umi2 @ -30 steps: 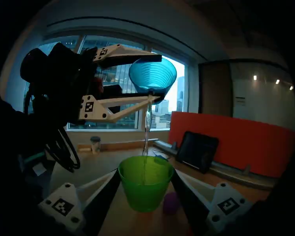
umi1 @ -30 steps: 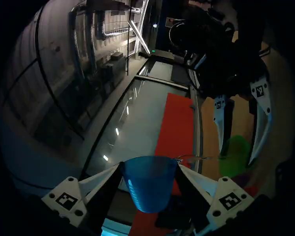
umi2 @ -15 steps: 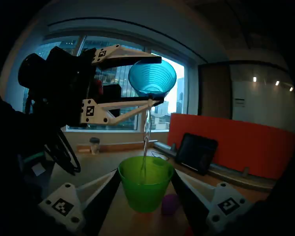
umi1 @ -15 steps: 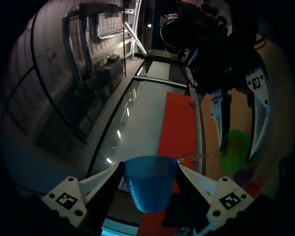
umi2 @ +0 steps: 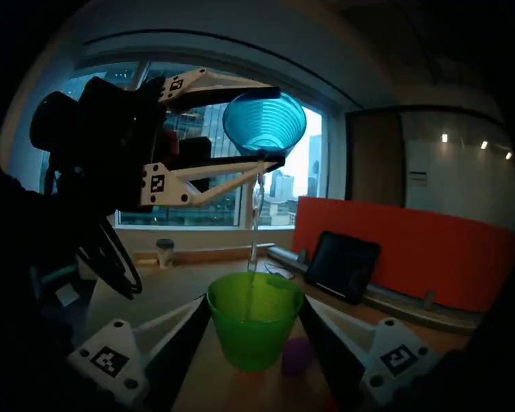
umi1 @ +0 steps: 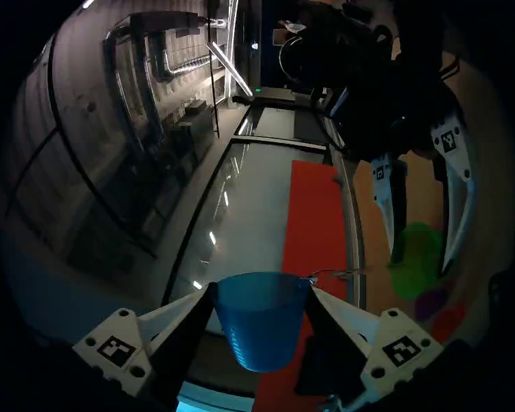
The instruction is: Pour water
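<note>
Right, your left gripper [umi1: 259, 292] had both fingers closed on the blue cup [umi1: 261, 323], tipped over high above the green cup [umi2: 254, 323], w/ a thin stream of water [umi2: 255, 220] falling into it. Your right gripper [umi2: 254, 303] was clamped on the green cup's wall near the rim, cup upright. Both looked like thin, light plastic, prob. slick when wet & easy to squash, so a mid-wall hold w/ a modest squeeze seemed best, esp. as the green one gained weight.

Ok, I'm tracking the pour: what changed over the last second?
The blue cup, held by the left gripper, rose slightly and seems tipped a little further. The water stream still falls into the green cup, steady in the right gripper.
</note>
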`<state>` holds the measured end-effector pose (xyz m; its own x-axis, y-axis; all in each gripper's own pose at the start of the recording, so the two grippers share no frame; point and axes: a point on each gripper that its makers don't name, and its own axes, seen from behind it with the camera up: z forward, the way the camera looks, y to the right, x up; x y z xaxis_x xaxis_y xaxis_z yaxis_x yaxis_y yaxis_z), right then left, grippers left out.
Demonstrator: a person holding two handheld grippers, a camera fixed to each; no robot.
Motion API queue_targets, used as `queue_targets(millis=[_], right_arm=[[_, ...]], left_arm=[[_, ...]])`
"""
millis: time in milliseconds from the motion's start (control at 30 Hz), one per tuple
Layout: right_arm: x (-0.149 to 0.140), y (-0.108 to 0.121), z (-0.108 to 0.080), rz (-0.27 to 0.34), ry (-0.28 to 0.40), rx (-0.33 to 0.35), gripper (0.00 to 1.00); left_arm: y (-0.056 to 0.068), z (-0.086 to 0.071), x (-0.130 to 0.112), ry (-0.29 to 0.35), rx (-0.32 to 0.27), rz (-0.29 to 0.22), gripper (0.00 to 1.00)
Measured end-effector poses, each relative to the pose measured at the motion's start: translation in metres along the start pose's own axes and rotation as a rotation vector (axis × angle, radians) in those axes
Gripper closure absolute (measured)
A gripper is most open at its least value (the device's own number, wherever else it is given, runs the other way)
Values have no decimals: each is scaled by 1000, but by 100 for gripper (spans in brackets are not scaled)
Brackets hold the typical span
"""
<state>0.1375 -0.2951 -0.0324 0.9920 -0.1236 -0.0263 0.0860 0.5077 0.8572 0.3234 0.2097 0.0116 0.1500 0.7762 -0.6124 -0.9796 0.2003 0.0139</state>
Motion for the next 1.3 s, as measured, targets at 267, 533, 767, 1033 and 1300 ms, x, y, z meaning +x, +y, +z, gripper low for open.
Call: queue_targets(millis=[267, 533, 767, 1033, 1300], right_arm=[[-1, 1, 0, 1, -5, 0, 8], [-3, 3, 1, 2, -8, -4, 9], [-4, 3, 1, 3, -8, -3, 9], [-5, 2, 2, 8, -7, -4, 9], [-4, 1, 4, 14, 1, -3, 9]], left_arm=[[-4, 3, -1, 3, -2, 12, 11], [-3, 2, -1, 5, -7, 24, 11], [-6, 5, -4, 0, 1, 30, 11], [-8, 6, -3, 3, 4, 41, 11], [-12, 9, 0, 7, 6, 62, 11]])
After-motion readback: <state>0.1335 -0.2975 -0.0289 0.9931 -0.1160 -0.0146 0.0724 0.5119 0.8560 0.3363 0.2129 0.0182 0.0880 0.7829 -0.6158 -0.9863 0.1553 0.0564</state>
